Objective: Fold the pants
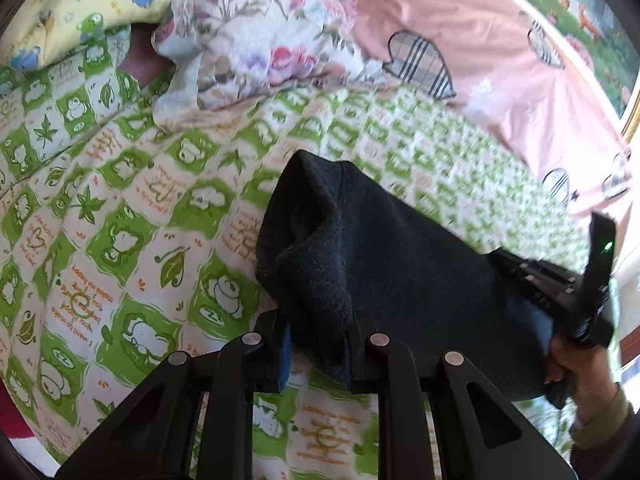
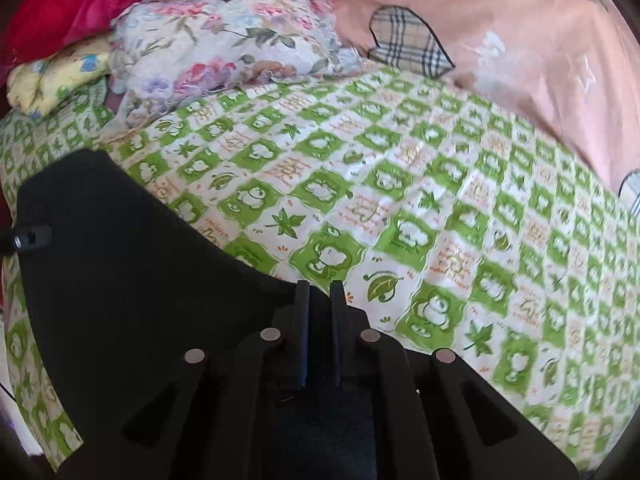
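The pants (image 1: 360, 248) are black, thick fabric, lifted off the green frog-print bedsheet (image 1: 120, 200). In the left wrist view my left gripper (image 1: 320, 336) is shut on a bunched fold of them, which rises in a hump ahead of the fingers. The cloth stretches right to my right gripper (image 1: 560, 292), held by a hand (image 1: 580, 372). In the right wrist view my right gripper (image 2: 320, 312) is shut on the pants' edge (image 2: 120, 260); the cloth sweeps left to a part of the left gripper (image 2: 32, 238).
A floral quilt (image 1: 260, 32) and a yellow cartoon pillow (image 1: 80, 8) lie bunched at the far side of the bed. A pink cover with plaid hearts (image 1: 460, 48) lies to the right. A red cloth (image 2: 60, 0) sits at the far left.
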Demonstrator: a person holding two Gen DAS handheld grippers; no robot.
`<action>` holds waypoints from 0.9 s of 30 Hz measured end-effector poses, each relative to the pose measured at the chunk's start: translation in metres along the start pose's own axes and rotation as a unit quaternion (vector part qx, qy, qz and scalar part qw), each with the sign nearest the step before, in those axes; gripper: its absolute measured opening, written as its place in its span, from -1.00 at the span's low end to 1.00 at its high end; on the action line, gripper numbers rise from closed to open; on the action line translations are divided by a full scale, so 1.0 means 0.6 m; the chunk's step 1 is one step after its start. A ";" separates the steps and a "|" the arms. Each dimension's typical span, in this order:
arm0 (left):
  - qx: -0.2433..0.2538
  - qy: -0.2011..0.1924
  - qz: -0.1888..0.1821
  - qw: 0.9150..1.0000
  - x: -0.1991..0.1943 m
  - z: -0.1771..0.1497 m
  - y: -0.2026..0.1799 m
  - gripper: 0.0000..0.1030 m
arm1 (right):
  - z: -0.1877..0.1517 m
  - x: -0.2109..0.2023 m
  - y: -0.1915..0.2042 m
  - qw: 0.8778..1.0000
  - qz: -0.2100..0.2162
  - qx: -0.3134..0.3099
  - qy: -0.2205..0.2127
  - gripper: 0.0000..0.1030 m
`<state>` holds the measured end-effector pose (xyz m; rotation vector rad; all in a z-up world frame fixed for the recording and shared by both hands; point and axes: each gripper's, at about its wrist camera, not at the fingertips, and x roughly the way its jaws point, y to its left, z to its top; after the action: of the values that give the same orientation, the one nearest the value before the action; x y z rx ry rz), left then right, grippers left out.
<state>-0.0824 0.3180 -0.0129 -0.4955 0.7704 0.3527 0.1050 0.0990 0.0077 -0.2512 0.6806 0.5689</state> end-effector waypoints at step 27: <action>0.101 -0.003 -0.066 0.993 -0.076 -0.019 -0.180 0.06 | -0.209 -0.270 -0.177 0.960 -0.019 0.266 -0.090 -0.31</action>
<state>-0.0681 0.2163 0.0453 -0.3519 0.7542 0.1514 -0.0023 -0.1049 0.0229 0.2879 0.6267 0.3480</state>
